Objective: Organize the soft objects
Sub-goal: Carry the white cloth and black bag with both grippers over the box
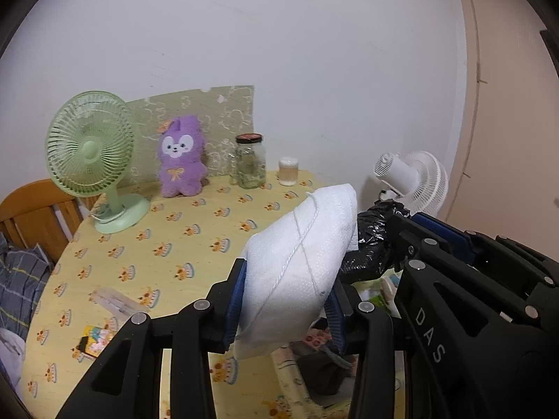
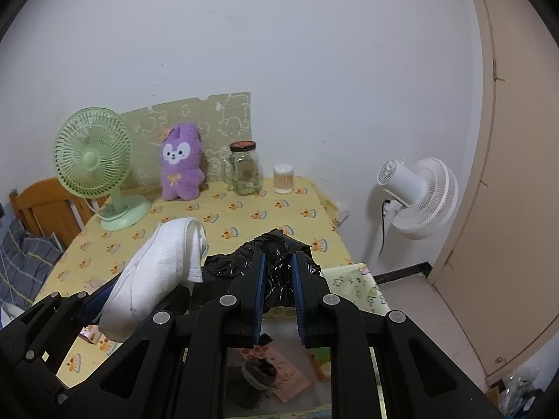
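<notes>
My left gripper [image 1: 286,300] is shut on a white padded cloth bundle [image 1: 300,255] with a thin white thread looped round it, held above the near edge of the yellow table [image 1: 139,244]. Right beside it, my right gripper [image 2: 278,276] is shut on a crumpled black plastic bag [image 2: 241,262], which bulges out past the blue pads [image 2: 259,289]. From the right wrist view the white bundle [image 2: 157,269] sits just left of the bag. A purple plush rabbit [image 1: 181,157] stands upright at the back of the table against the wall.
A green desk fan [image 1: 92,153], a glass jar [image 1: 249,162] and a small tub of cotton swabs [image 1: 289,171] line the table's back edge. A white floor fan [image 2: 419,195] stands to the right. Below the grippers is an open box [image 2: 279,373] of soft items. A wooden frame [image 1: 35,213] lies left.
</notes>
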The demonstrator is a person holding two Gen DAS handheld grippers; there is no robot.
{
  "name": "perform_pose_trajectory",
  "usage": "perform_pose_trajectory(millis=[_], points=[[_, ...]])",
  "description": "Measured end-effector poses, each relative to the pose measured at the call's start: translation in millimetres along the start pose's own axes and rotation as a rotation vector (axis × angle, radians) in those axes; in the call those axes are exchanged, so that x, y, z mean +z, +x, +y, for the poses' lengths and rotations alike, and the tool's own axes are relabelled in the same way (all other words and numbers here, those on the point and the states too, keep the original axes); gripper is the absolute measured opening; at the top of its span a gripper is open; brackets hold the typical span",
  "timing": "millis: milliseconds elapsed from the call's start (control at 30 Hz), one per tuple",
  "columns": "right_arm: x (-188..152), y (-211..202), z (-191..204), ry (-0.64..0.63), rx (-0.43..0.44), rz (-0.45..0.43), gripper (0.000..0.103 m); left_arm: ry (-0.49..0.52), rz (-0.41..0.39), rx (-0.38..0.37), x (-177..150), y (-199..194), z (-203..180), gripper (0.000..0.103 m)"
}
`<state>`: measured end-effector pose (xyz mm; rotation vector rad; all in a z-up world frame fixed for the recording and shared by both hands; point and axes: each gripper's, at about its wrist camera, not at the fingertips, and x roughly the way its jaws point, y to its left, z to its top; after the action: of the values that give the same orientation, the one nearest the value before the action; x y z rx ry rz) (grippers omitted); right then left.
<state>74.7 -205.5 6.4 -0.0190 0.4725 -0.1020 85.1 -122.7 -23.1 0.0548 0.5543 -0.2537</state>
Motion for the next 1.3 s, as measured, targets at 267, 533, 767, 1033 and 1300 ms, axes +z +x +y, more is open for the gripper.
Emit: perform_pose_trajectory(millis=[267,533,767,1033,1300], points=[[-11,9,-27,0.032,-0.057,0.029,0.018,0.05,0.046,-0.069,-6,18,-26,0.042],[-20,23,-48,0.057,-0.079,0.067,0.018,0.094,0.089,-0.101,-10,33,-45,0.046],[-26,35,-58,0.071,-0.085,0.097,0.018,0.129,0.137,-0.102,-14,49,-54,0.065],[-30,50,-59,0.08,-0.056,0.134,0.018,0.143,0.165,-0.076,-16,58,-52,0.075],[-30,55,-55,0.079,-0.023,0.149,0.05,0.139,0.169,-0.087,-15,59,-49,0.083]])
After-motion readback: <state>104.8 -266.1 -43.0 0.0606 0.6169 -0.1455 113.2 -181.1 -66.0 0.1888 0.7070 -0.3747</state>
